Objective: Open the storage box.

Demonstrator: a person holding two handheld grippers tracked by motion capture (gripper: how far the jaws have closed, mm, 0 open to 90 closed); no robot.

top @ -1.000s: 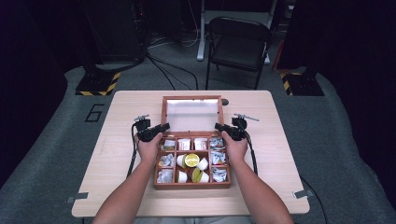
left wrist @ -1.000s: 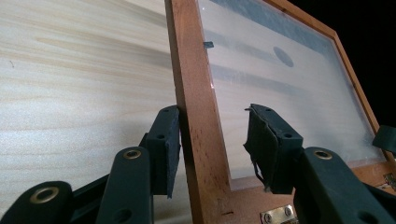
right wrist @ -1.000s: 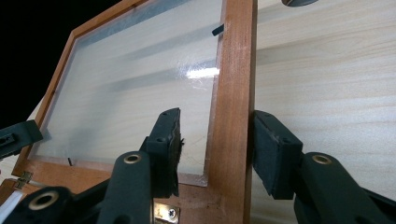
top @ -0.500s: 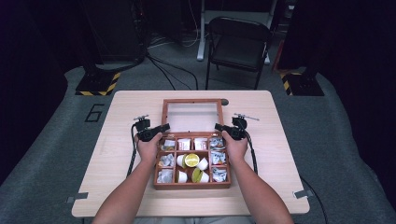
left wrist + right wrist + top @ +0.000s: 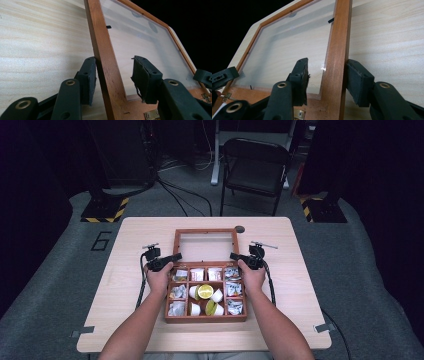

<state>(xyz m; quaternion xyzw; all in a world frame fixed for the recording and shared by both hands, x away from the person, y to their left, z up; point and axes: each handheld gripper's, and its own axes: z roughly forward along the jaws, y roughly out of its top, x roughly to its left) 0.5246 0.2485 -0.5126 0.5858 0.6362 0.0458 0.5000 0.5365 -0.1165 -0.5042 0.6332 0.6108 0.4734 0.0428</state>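
Observation:
A wooden compartment box (image 5: 205,319) sits mid-table, holding foil sachets, white cups and lime-green capsules. Its glass-paned lid (image 5: 205,232) is swung open away from me. My left gripper (image 5: 175,256) straddles the lid's left rail (image 5: 96,30). In the left gripper view (image 5: 114,58), the outer pad (image 5: 87,75) touches the wood while the inner pad stands off over the glass. My right gripper (image 5: 234,255) mirrors it on the right rail (image 5: 339,32). There (image 5: 327,60) the outer pad (image 5: 358,77) rests against the wood and the inner one hangs clear.
Light wooden table (image 5: 310,285) with bare room on both sides of the box. A small dark round thing (image 5: 240,229) lies by the lid's far right corner. A black folding chair (image 5: 255,165) stands beyond the far edge. Cables trail from both grippers.

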